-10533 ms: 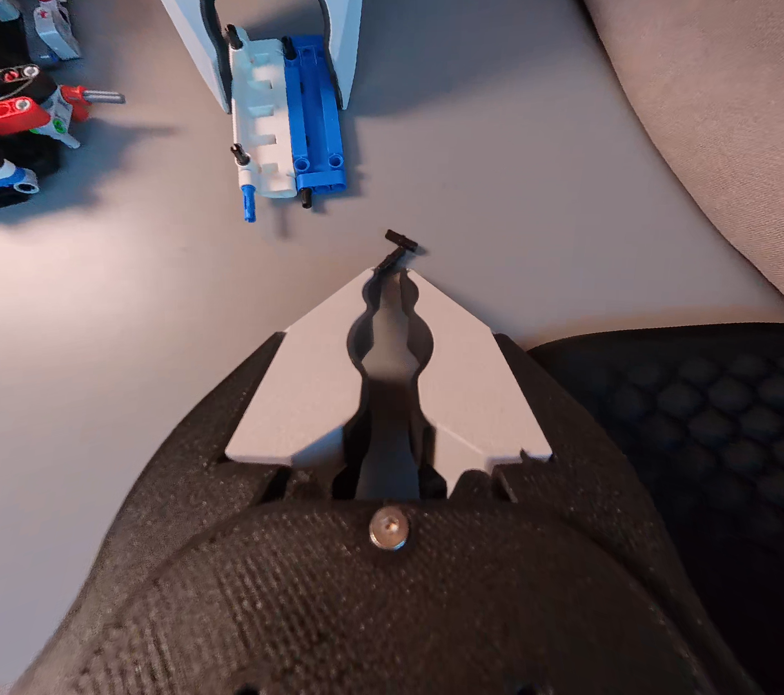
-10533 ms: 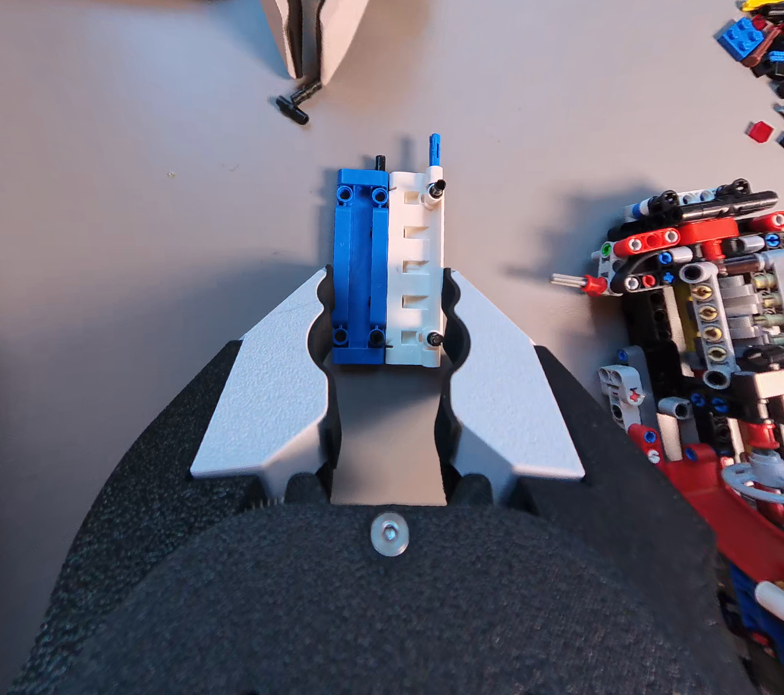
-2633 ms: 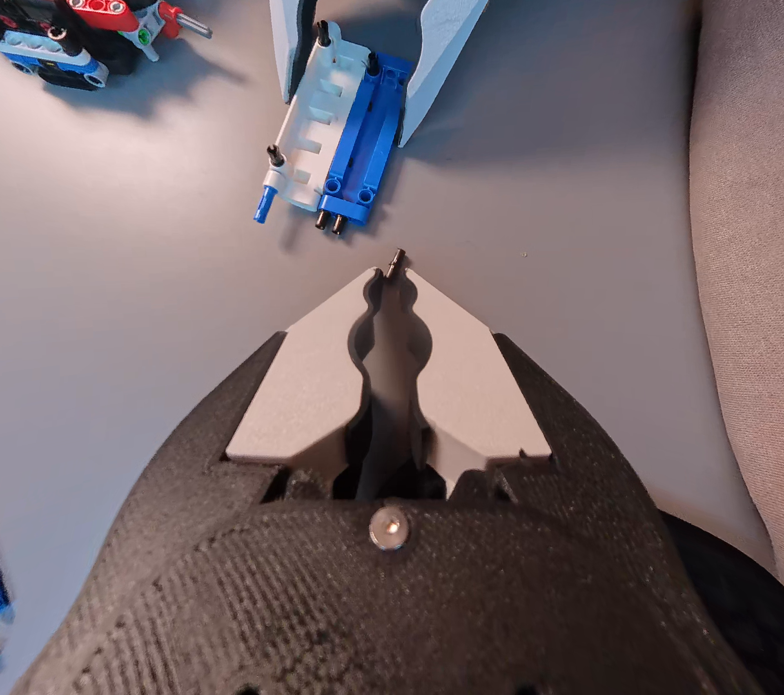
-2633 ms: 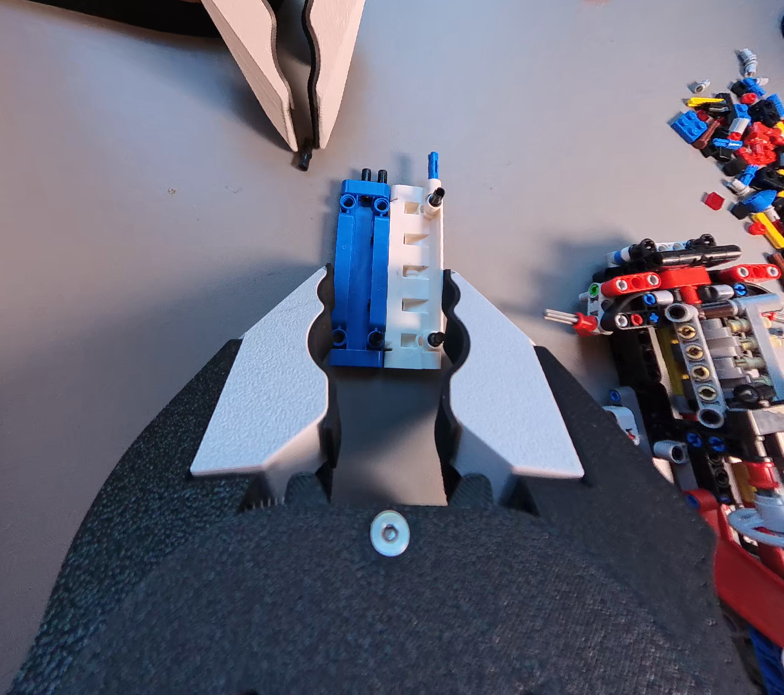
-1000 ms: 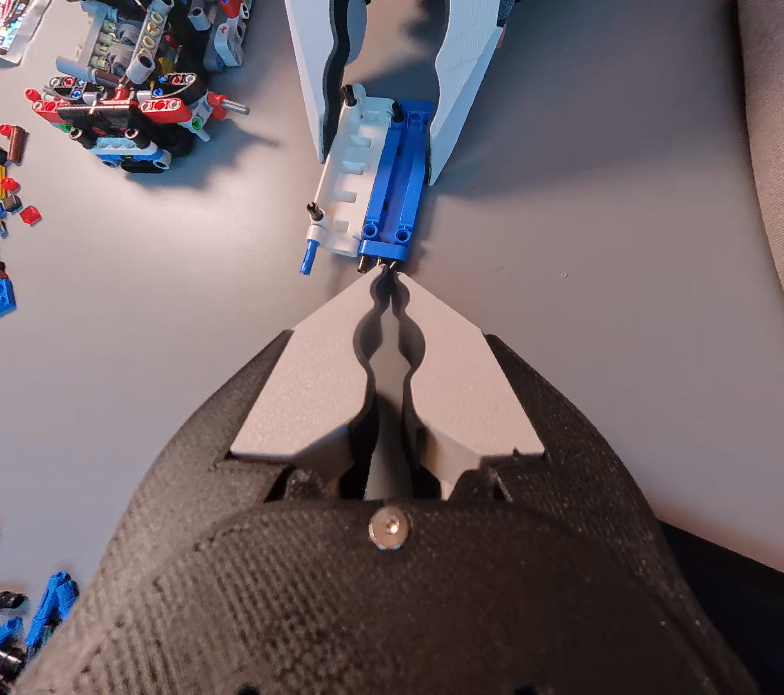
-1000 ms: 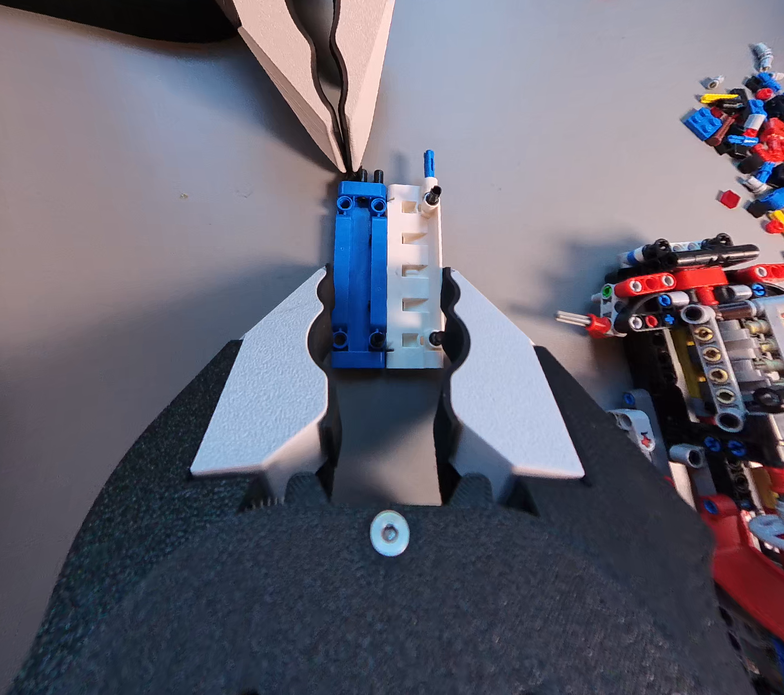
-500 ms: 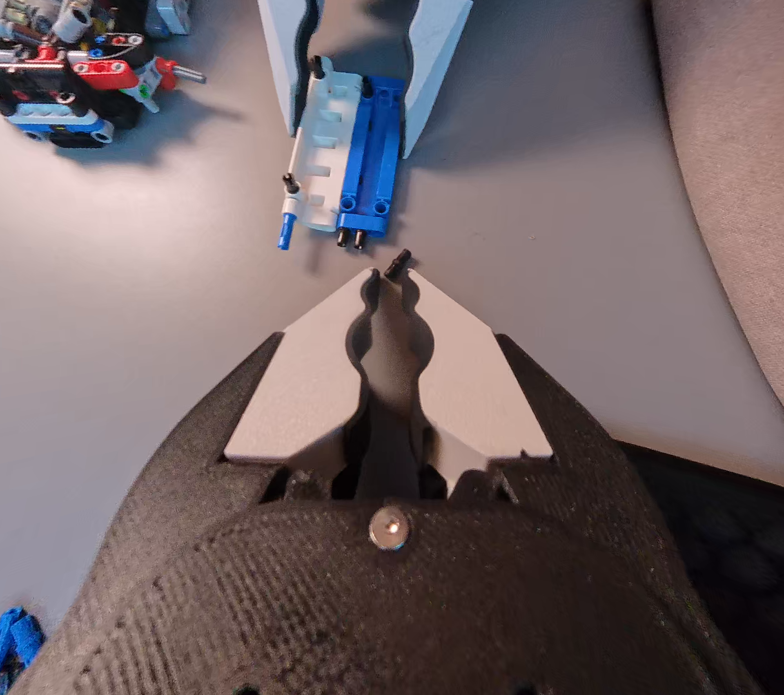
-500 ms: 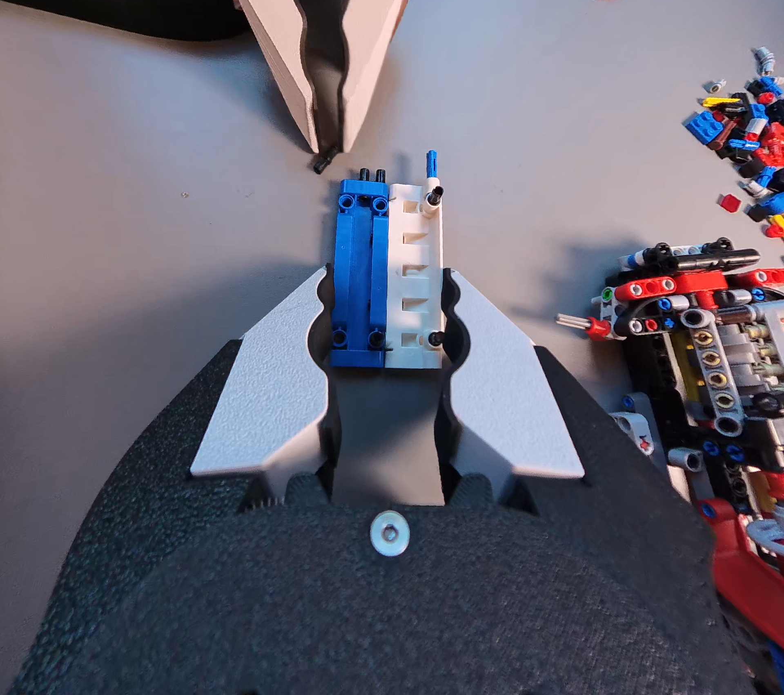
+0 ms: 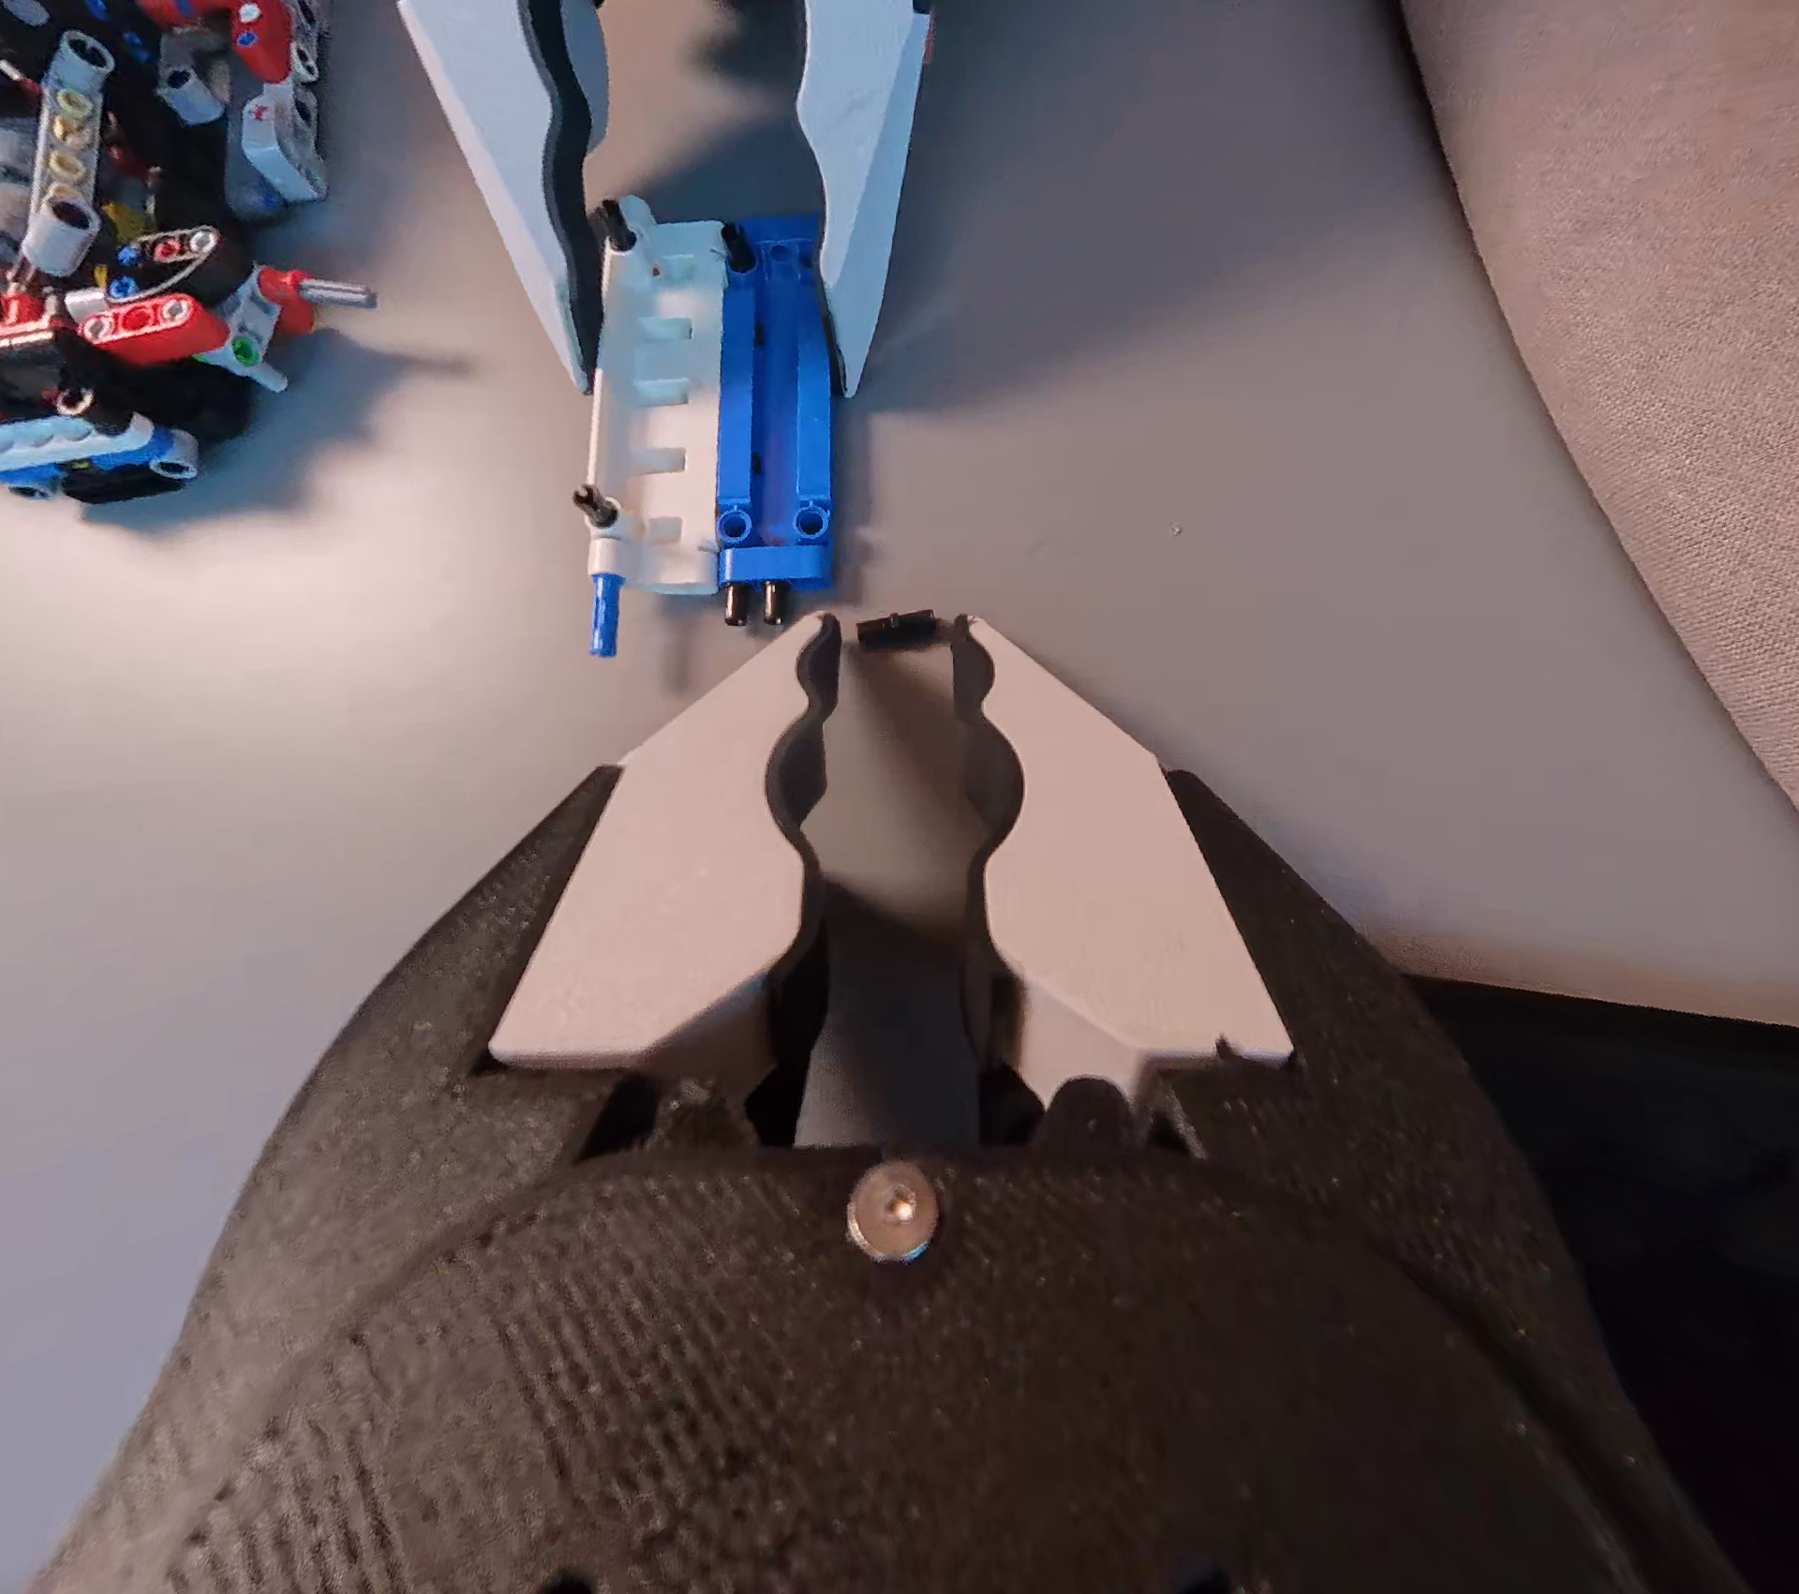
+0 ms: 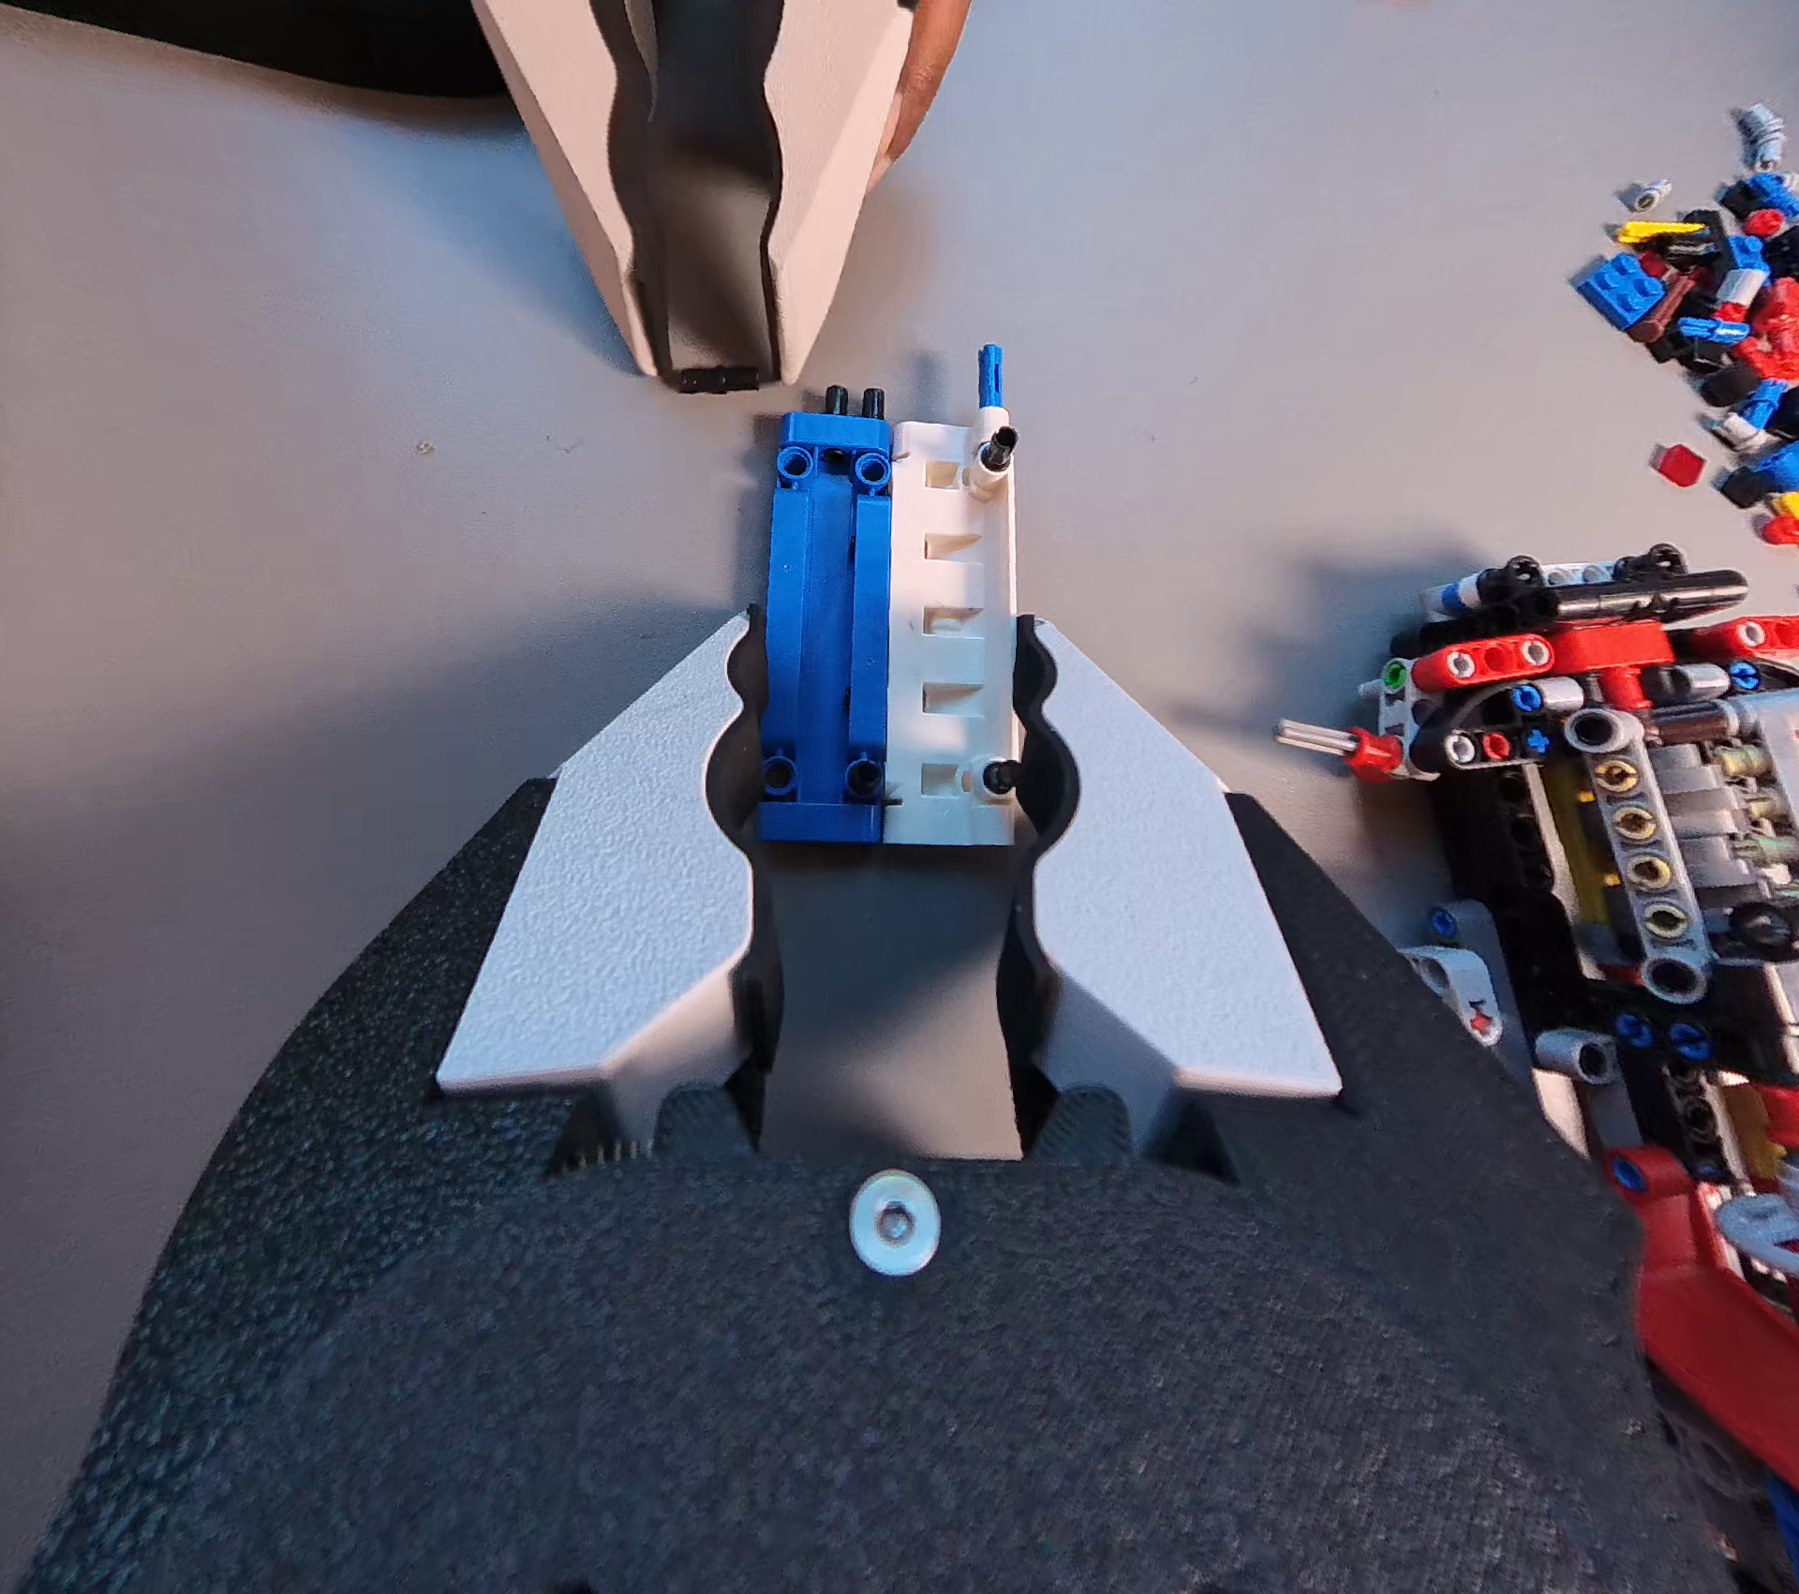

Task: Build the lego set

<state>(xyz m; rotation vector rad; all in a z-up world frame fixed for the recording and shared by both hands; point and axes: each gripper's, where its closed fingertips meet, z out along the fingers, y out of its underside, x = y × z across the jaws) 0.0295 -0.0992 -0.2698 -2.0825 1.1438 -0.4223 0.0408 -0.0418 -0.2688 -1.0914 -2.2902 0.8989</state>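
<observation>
Now left tool (image 9: 896,632) spread, black pin (image 9: 897,628) crosswise between tips; right tool (image 10: 886,642) pinching blue-white assembly (image 10: 891,622).

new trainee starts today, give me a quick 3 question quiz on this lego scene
1. True or false: the right gripper is clamped on the blue and white assembly.
2. Which lies between the left gripper fingertips? A) red brick B) small black pin C) blue pin
3. How many black pins stick out of the assembly's blue end facing the left gripper?

Key: 1 true; 2 B; 3 two.
</observation>
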